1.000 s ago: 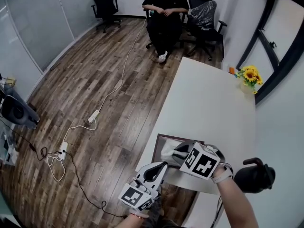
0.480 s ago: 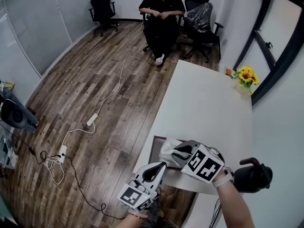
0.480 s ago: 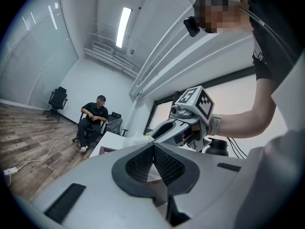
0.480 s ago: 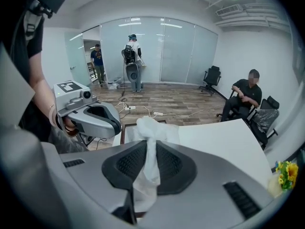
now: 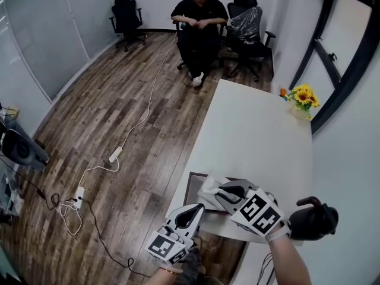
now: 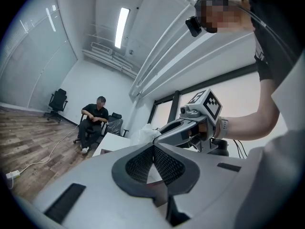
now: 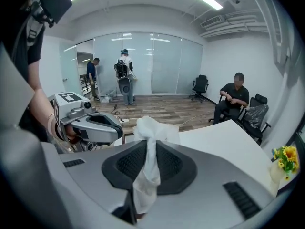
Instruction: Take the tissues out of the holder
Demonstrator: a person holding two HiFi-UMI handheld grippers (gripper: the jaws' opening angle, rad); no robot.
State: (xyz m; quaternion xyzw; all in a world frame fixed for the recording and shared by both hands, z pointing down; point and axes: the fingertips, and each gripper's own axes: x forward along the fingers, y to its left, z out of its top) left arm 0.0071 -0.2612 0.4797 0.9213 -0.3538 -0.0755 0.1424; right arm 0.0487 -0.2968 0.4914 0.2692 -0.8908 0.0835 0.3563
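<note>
On white table [image 5: 255, 129]: one holder [image 5: 191, 189] | right gripper [image 7: 150, 150] clamps one tissue [image 7: 147, 128] | left gripper [image 6: 153, 148] closed, empty

Grippers, two, hand-held, near side.
Left gripper [image 5: 200, 206]: jaws together, empty. Right gripper [image 5: 221, 187]: jaws pinching tissue [image 7: 148, 128].
</note>
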